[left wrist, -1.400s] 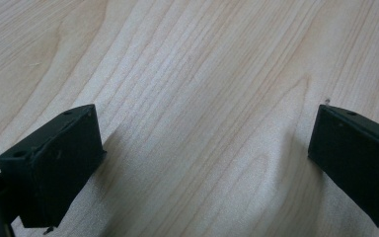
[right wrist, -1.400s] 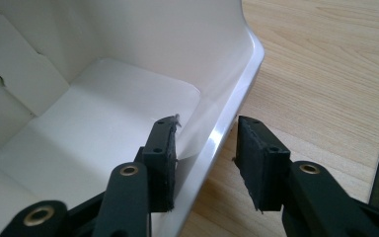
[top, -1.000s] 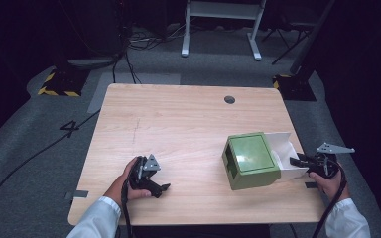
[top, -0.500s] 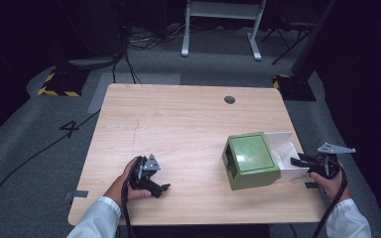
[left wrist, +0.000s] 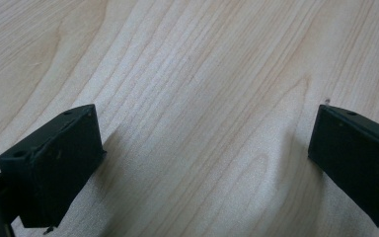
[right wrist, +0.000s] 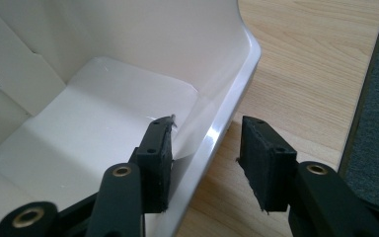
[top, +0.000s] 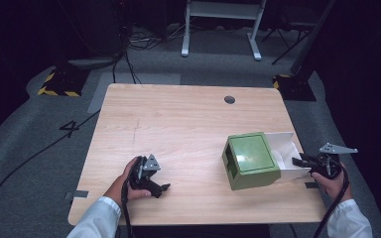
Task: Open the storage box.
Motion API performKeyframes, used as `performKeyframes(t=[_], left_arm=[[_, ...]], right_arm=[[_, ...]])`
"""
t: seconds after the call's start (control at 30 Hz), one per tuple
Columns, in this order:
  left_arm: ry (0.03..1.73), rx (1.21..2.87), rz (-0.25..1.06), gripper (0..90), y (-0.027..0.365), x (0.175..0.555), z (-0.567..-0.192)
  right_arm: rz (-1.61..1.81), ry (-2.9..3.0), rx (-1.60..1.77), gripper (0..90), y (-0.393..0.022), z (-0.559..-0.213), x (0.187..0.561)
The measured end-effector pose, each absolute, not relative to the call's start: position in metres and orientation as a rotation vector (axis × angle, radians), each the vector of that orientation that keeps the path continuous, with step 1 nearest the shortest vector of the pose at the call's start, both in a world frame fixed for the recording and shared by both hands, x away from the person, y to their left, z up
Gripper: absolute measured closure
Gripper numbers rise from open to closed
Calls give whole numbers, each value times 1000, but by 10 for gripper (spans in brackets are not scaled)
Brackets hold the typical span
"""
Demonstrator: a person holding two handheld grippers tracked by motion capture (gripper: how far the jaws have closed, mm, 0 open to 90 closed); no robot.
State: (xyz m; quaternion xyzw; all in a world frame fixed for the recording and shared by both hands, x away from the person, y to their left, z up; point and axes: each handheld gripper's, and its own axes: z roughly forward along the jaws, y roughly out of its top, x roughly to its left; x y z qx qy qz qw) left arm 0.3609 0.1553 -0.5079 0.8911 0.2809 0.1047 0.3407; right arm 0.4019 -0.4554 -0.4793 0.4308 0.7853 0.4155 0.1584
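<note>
Wooden table (top: 178, 124): pale, with a dark round hole (top: 229, 99) near its far edge; it stood on a grey floor (top: 39, 163).
Green box (top: 250, 159): sat on the right part of the table, near the front, its green top facing up and a dark cut-out in its left side.
White tray (top: 288, 157): stuck out from the right side of the green box like a drawer pulled open; in the right gripper view (right wrist: 94, 123) its inside was bare white card with a flap at the left.
Right gripper (top: 305, 161): held at the table's right edge by the right hand (top: 333, 179), its grey plate on top. In the right gripper view (right wrist: 207, 163) its jaws stood apart astride the tray's side wall, one inside the tray and one outside over the wood. The inner jaw lay close against the wall; the outer one was clear of it, so nothing was clamped.
Left gripper (top: 158, 187): held by the left hand (top: 124, 181) near the table's front left, well apart from the box. In the left gripper view (left wrist: 202, 148) its jaws were spread wide just above bare wood, with nothing between them.
Sleeves: both forearms wore white.
Floor: cables (top: 129, 49) and a white metal stand (top: 223, 20) lay beyond the table.
</note>
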Motion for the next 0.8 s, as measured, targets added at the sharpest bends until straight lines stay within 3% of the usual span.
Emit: performKeyframes(t=[0.37,0.8], left_arm=[[730,2318,272,3,155,361,-508],[730,2318,272,3,155,361,-508]], right_arm=[[1209,2174,1254,473,-459,-467,399],[1236,2085,1183,354,-456,-428,377]])
